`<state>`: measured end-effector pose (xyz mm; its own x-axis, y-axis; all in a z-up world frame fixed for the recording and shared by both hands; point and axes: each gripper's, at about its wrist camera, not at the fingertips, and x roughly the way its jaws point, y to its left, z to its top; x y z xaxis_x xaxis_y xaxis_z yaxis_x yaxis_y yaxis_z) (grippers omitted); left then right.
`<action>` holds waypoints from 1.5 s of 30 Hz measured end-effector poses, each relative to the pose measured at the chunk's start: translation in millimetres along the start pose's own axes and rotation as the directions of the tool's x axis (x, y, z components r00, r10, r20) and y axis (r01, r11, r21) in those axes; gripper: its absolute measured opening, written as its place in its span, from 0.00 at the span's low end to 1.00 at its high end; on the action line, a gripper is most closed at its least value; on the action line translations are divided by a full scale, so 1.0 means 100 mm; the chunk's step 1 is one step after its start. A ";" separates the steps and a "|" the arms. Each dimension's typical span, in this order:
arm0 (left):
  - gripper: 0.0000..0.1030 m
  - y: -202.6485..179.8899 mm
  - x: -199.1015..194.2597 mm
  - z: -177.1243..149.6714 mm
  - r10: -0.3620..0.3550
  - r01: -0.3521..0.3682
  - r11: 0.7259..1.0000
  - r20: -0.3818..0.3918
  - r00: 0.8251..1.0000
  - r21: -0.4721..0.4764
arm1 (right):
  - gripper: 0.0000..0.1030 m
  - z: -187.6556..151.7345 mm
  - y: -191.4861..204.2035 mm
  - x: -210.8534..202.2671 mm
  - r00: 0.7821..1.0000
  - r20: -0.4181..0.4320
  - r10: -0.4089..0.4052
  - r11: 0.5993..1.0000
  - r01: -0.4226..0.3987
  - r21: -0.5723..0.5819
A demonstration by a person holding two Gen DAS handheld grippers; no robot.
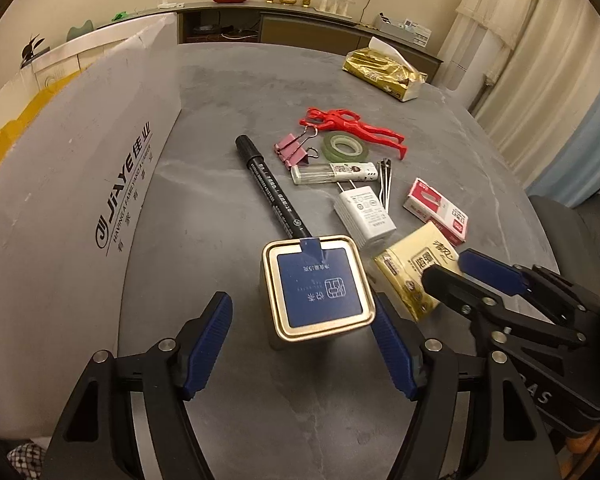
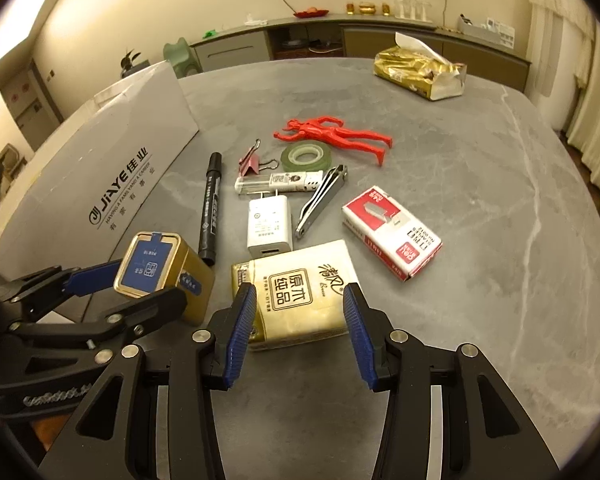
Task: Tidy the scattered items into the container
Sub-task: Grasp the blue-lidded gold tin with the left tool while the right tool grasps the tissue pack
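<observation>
A gold tin with a blue lid point(image 1: 318, 284) stands upright between the spread fingers of my left gripper point(image 1: 300, 348), which is open; there is a gap on the tin's left side. In the right wrist view the tin point(image 2: 152, 264) sits inside the left gripper point(image 2: 138, 286). A yellow tissue pack point(image 2: 296, 292) lies flat between the pads of my open right gripper point(image 2: 300, 336). From the left wrist view, the right gripper point(image 1: 456, 270) reaches over the tissue pack point(image 1: 408, 280). The white cardboard box point(image 1: 80, 184) point(image 2: 112, 184) stands at the left.
On the grey table point(image 2: 480, 280) lie a black marker point(image 2: 210, 208), pink binder clips point(image 2: 250, 162), green tape roll point(image 2: 306, 158), red figure point(image 2: 332, 132), lighter point(image 2: 280, 182), white charger point(image 2: 269, 226), nail clipper point(image 2: 320, 200) and red staple box point(image 2: 392, 232). A gold tissue bag point(image 2: 420, 68) sits far back.
</observation>
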<state>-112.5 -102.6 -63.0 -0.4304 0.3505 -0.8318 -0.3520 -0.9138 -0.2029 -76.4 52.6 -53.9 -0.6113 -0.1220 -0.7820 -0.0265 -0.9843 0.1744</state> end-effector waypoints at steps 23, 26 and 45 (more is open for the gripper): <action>0.51 0.28 0.03 0.04 -0.091 0.089 0.996 0.074 0.993 0.032 | 0.65 0.22 0.09 0.14 0.985 -0.096 -0.147 0.979 0.158 0.128; 0.51 0.23 0.04 0.02 -0.084 0.079 0.995 0.077 0.993 0.067 | 0.66 0.21 0.12 0.20 0.983 -0.113 -0.142 0.975 0.159 0.158; 0.51 0.13 0.03 -0.04 -0.120 0.113 0.987 0.057 0.991 0.110 | 0.66 0.13 -0.55 -0.18 0.962 -0.088 -0.259 0.905 0.274 0.327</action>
<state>-114.6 -114.1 -69.8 -0.4319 0.4689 -0.7705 -0.4881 -0.8399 -0.2375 -74.2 110.6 -41.9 -0.5115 0.1267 -0.8499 -0.4500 -0.8821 0.1393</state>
